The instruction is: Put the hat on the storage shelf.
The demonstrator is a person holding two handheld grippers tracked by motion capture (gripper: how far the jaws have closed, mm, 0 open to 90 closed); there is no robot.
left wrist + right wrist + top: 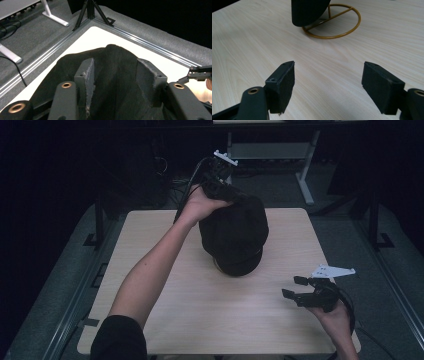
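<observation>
Overhead, the left gripper (235, 195) sits on top of the black hat (234, 237), which stands mid-table (165, 320); the right gripper (299, 289) hovers well apart. Left gripper view: jaws apart, hat fabric between them, unclamped. Right gripper view: jaws wide, nothing between; the hat rests on a gold wire stand (342, 28).

I see a dim high view, room black beyond the lit table (165, 320), black hat (235, 237) losing detail, gripper views brighter, soft shadows, near jaws slightly blurred, no glare.
</observation>
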